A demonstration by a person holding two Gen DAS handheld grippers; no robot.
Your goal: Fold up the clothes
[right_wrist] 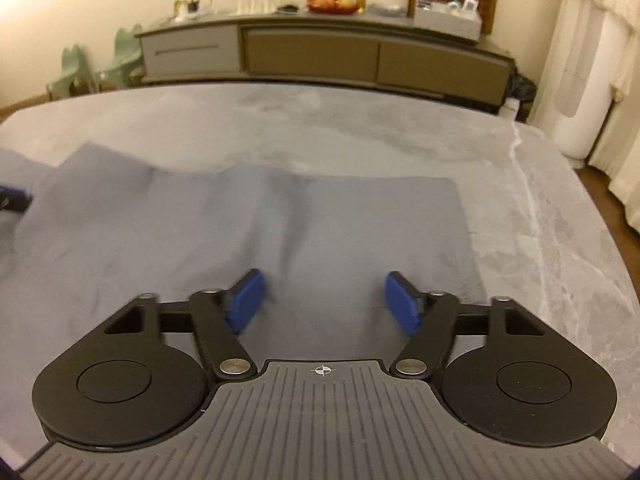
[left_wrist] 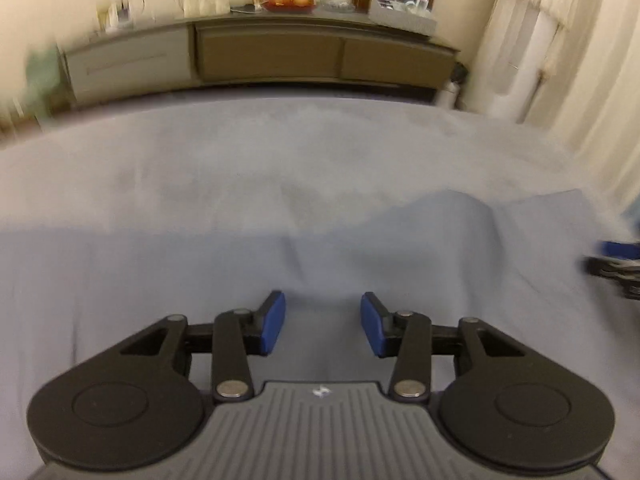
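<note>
A blue-grey garment (right_wrist: 328, 216) lies spread on the grey marble table (right_wrist: 540, 208), with a raised crease running down its middle. It also fills the lower half of the left wrist view (left_wrist: 200, 264). My right gripper (right_wrist: 324, 304) is open and empty, low over the garment's near part. My left gripper (left_wrist: 323, 326) is open and empty, also low over the cloth. The right gripper shows at the right edge of the left wrist view (left_wrist: 616, 260). The left gripper shows at the left edge of the right wrist view (right_wrist: 12, 196).
A long low sideboard (right_wrist: 320, 56) with fruit, glassware and boxes stands against the far wall. White curtains (right_wrist: 600, 40) hang at the right. Two green chairs (right_wrist: 100, 60) stand at the far left. The table's right edge (right_wrist: 592, 216) is near the garment.
</note>
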